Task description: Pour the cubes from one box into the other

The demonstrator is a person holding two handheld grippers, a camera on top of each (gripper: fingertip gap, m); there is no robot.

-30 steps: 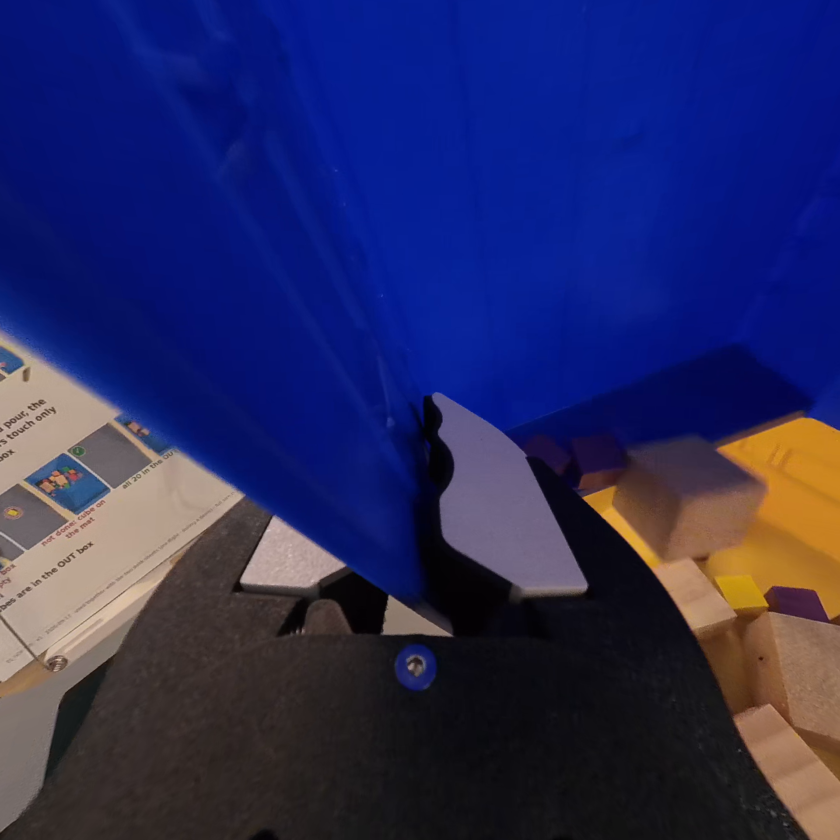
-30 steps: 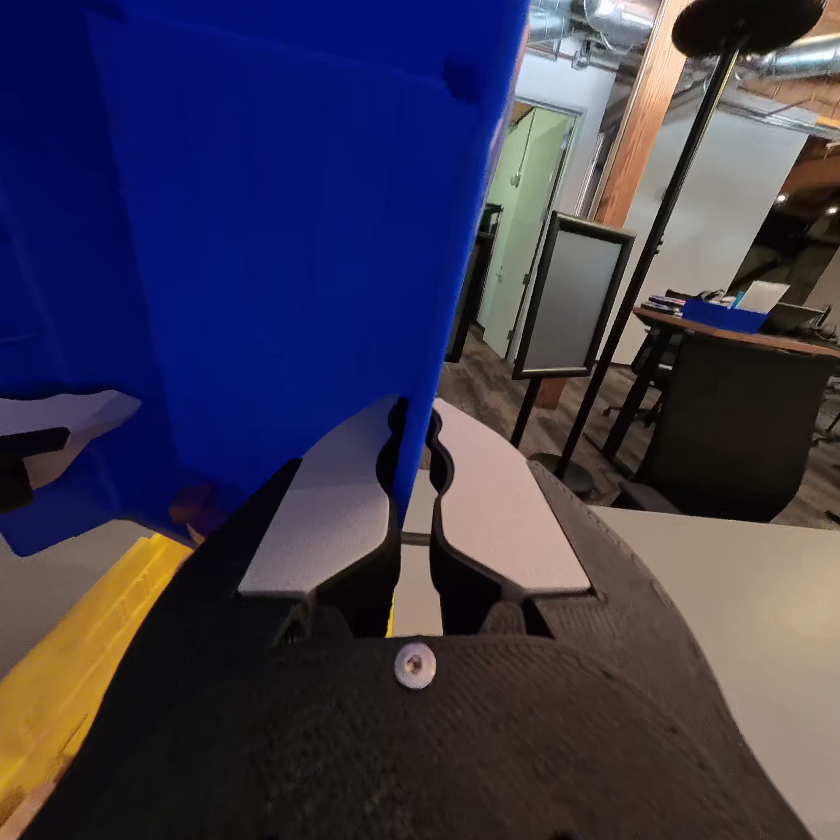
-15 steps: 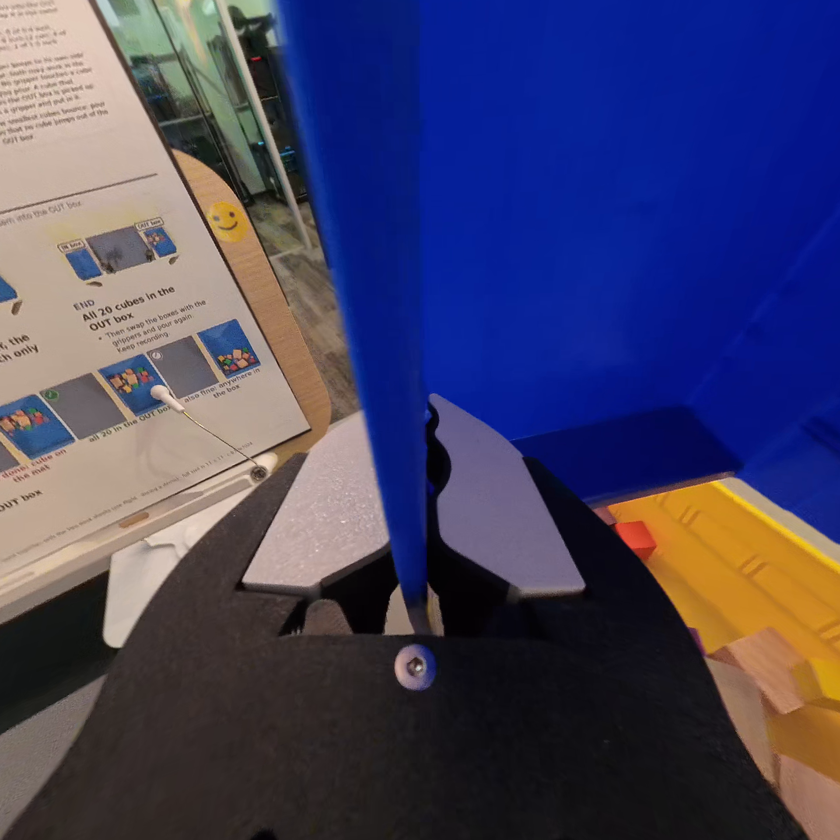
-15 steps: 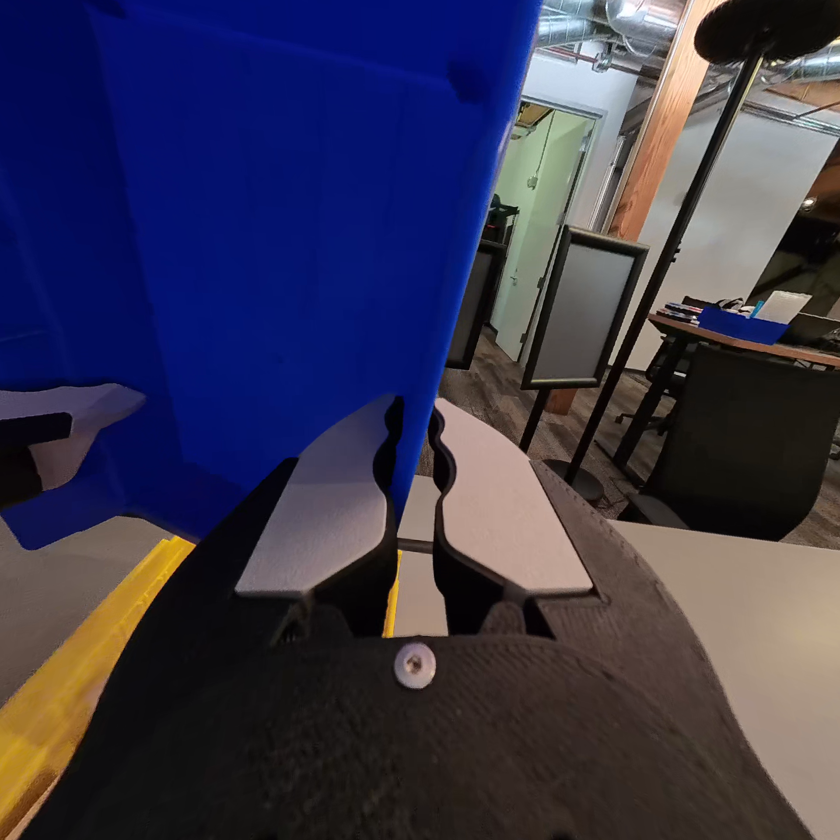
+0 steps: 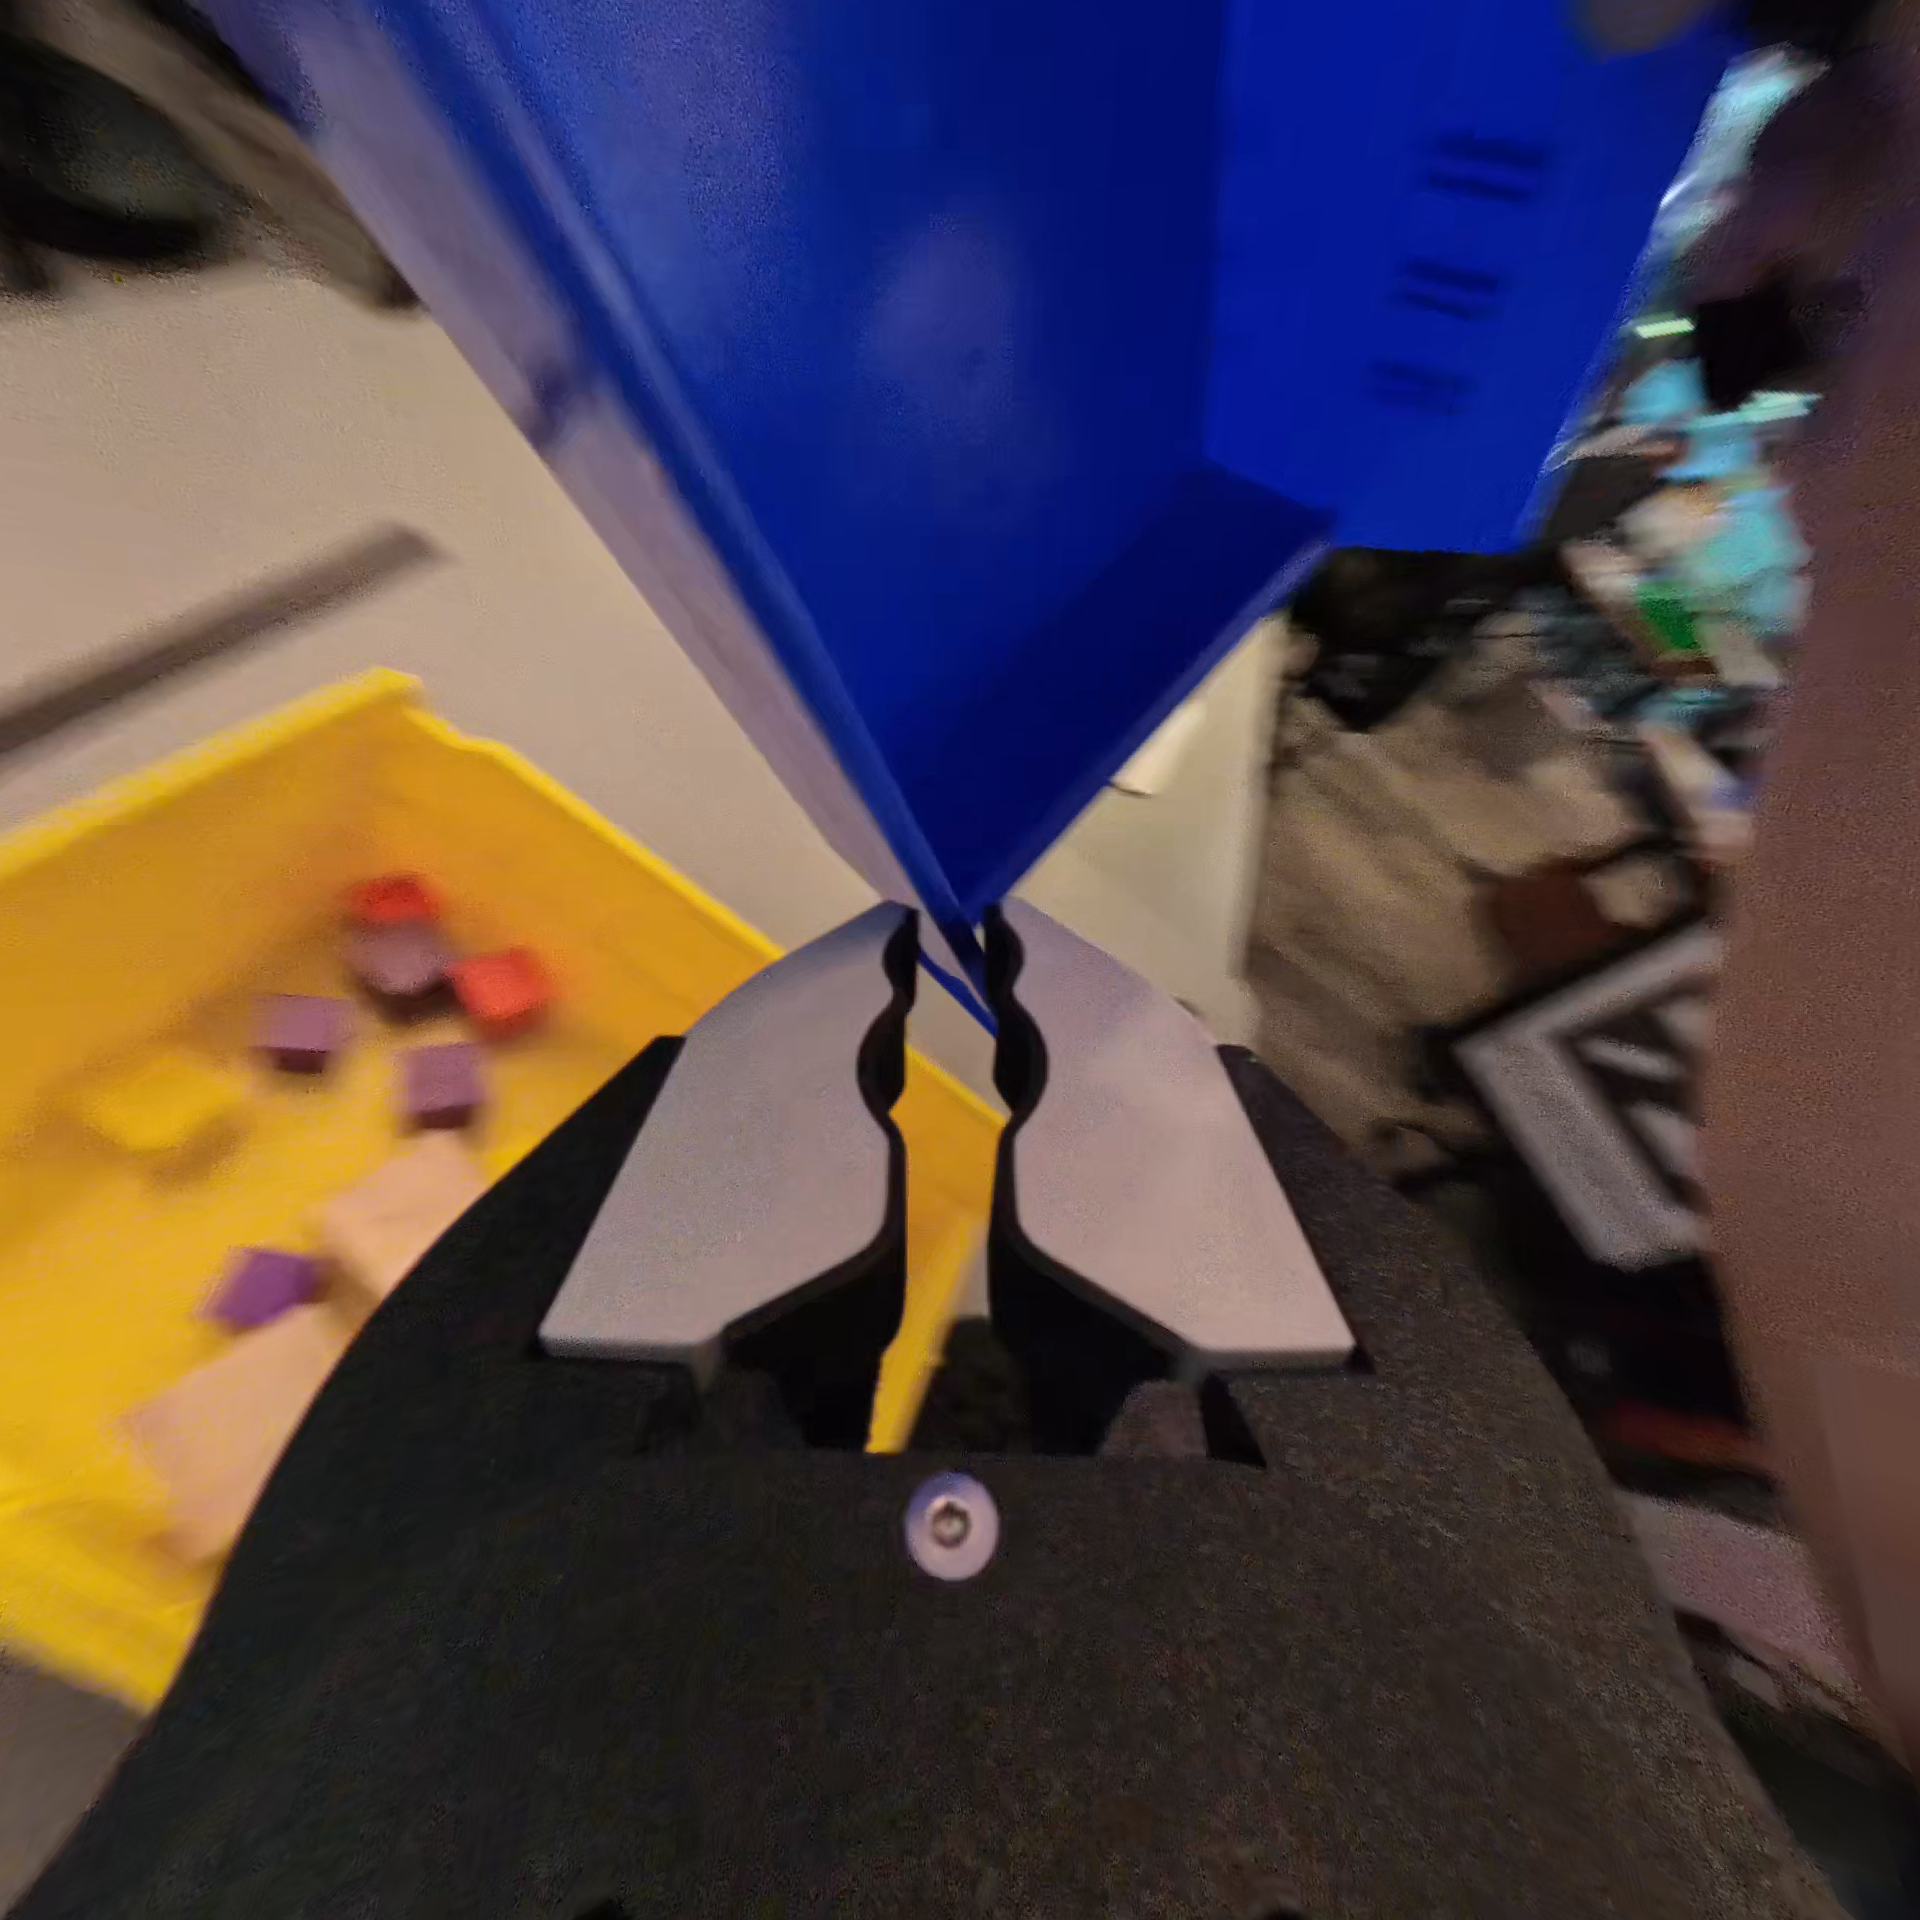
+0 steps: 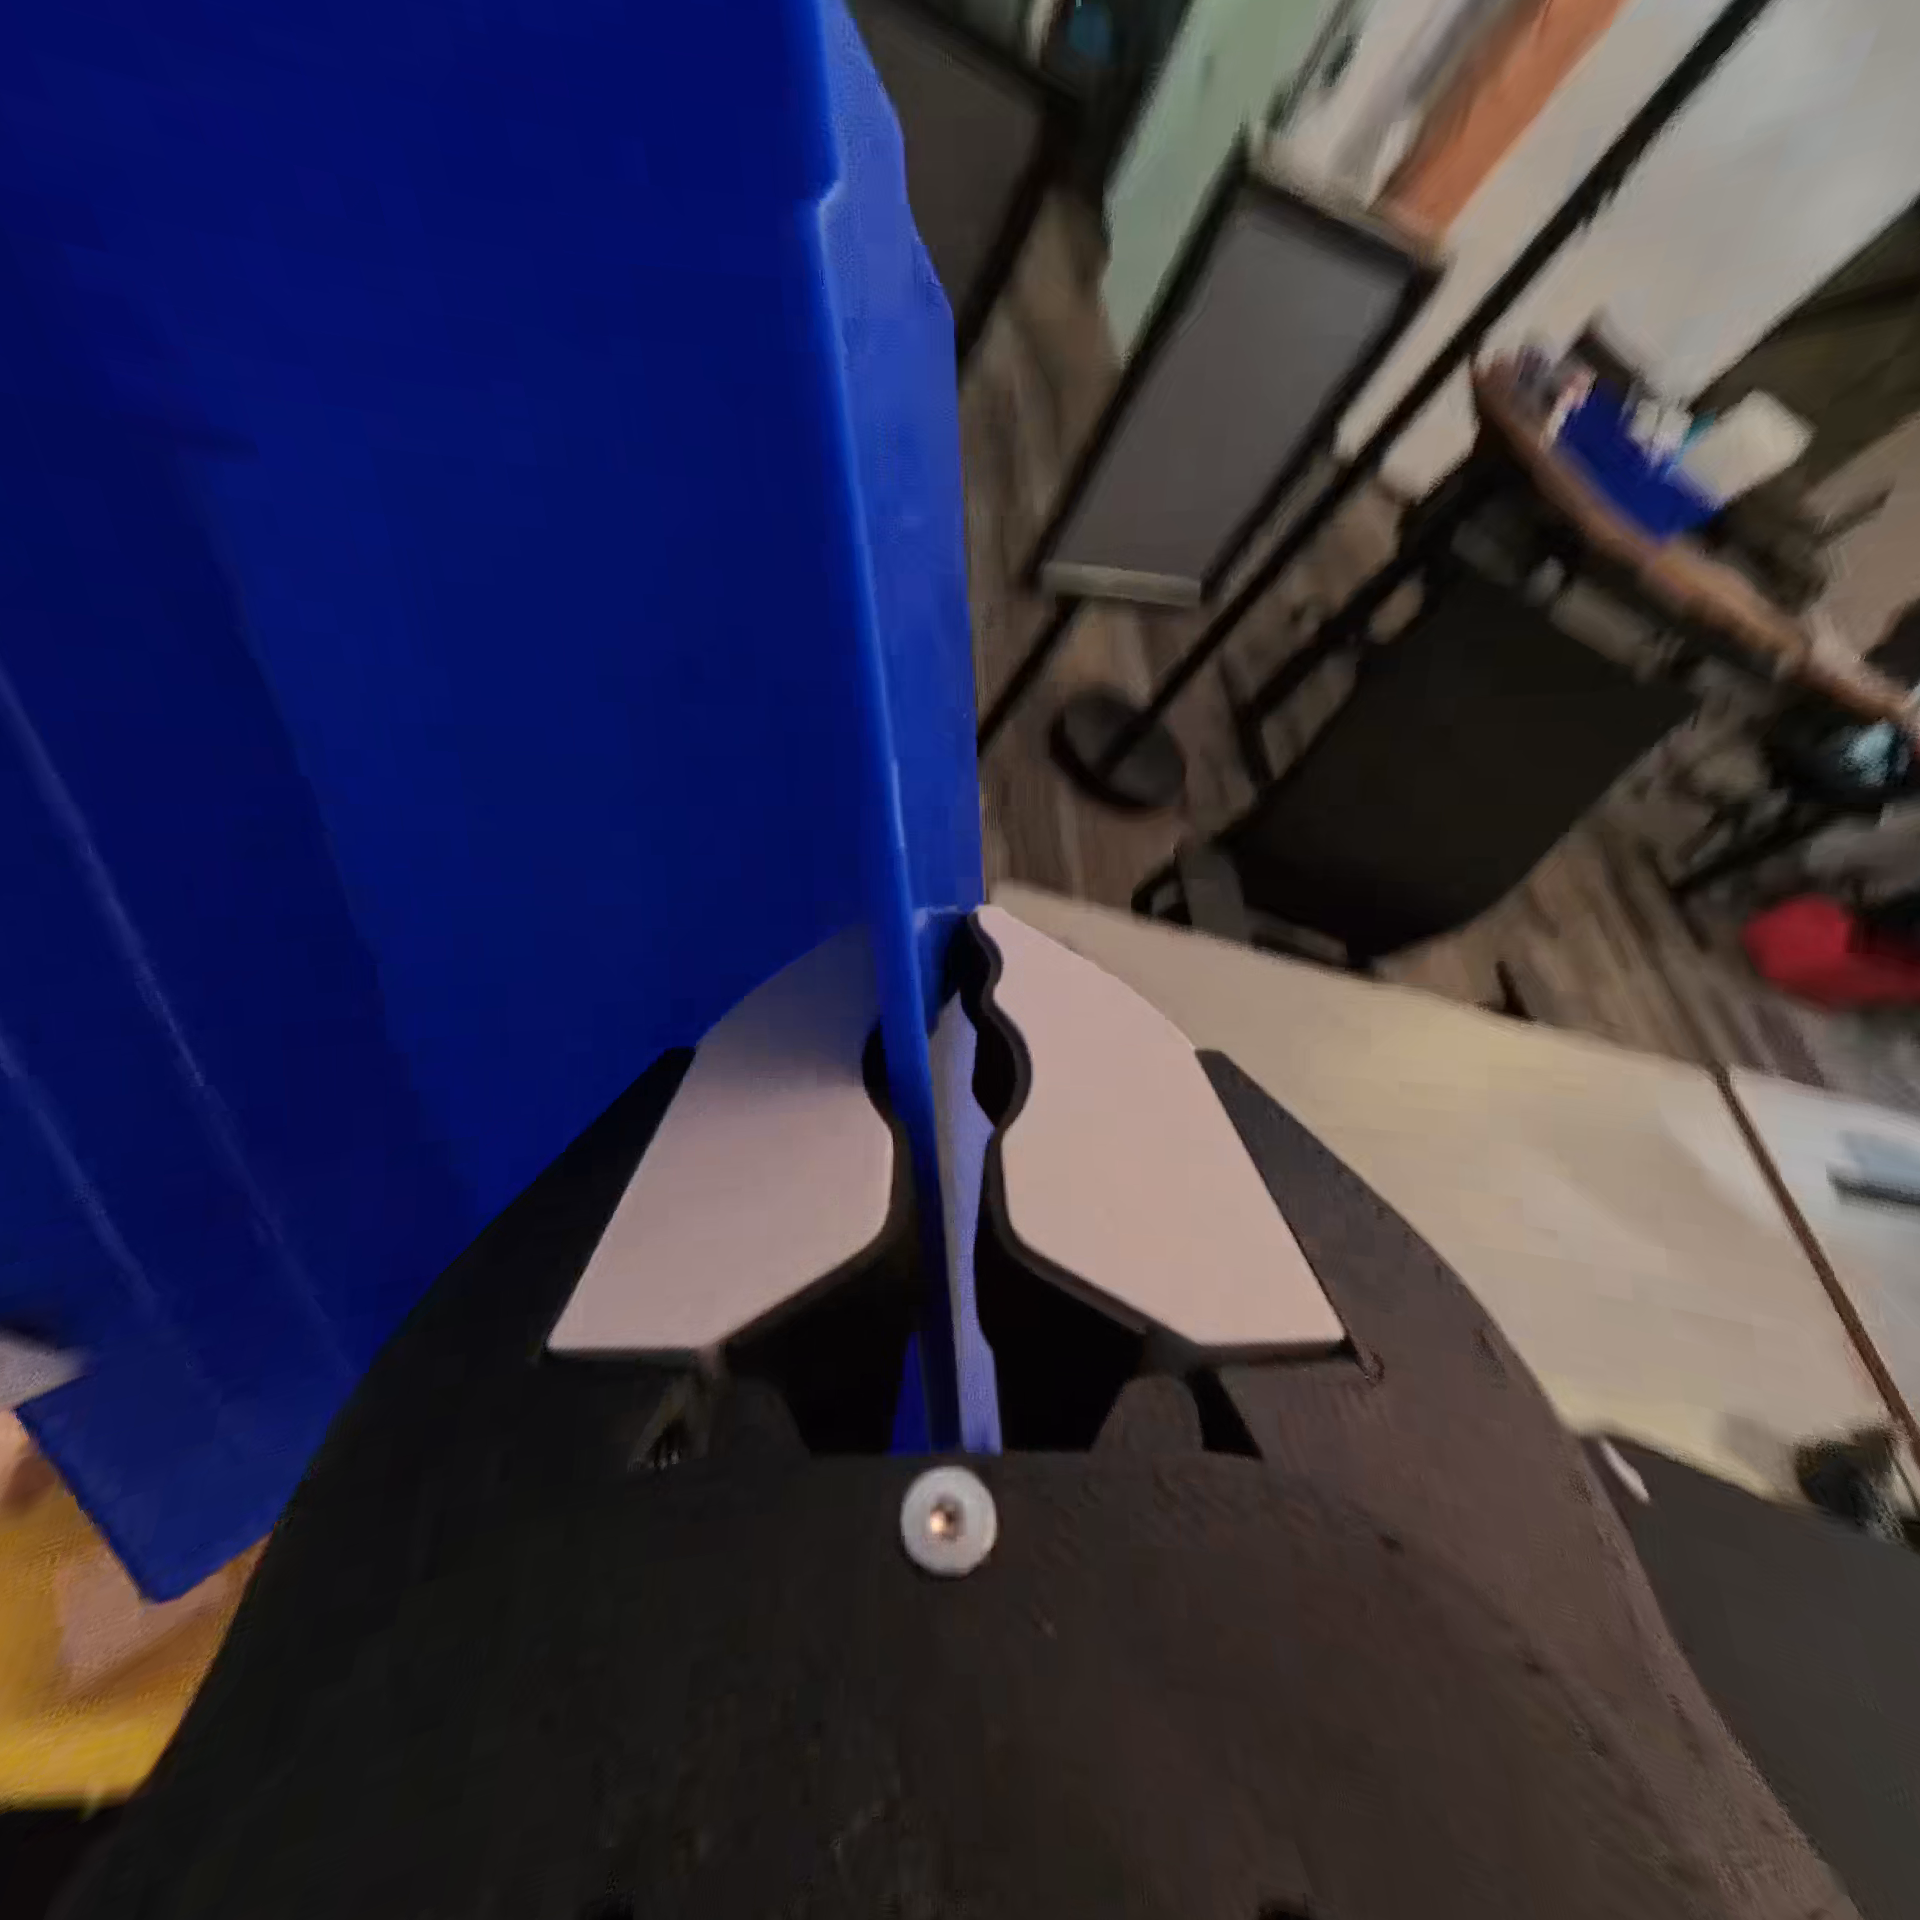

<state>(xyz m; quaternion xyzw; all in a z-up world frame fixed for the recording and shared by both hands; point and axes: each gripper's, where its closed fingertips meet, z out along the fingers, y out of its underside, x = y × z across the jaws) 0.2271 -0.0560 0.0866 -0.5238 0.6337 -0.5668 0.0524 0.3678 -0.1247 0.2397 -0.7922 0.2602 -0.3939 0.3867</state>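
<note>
Left wrist view: close behind own grey fingers (image 5: 1132,1143), facing down toward yellow plastic box (image 5: 644,831) on pale table (image 5: 260,468). Right wrist view: equally close, facing outward across room. Shared: tilted blue plastic box (image 5: 987,416) (image 6: 468,623), yellow box corner (image 6: 62,1621).

The left gripper (image 5: 948,925) pinches a corner of the blue box (image 5: 935,416) between its grey fingers (image 5: 748,1174), holding it tilted above the pale table (image 5: 260,468), while a yellow box (image 5: 623,862) lower left holds blurred red, purple, yellow and wooden cubes (image 5: 442,1081).
</note>
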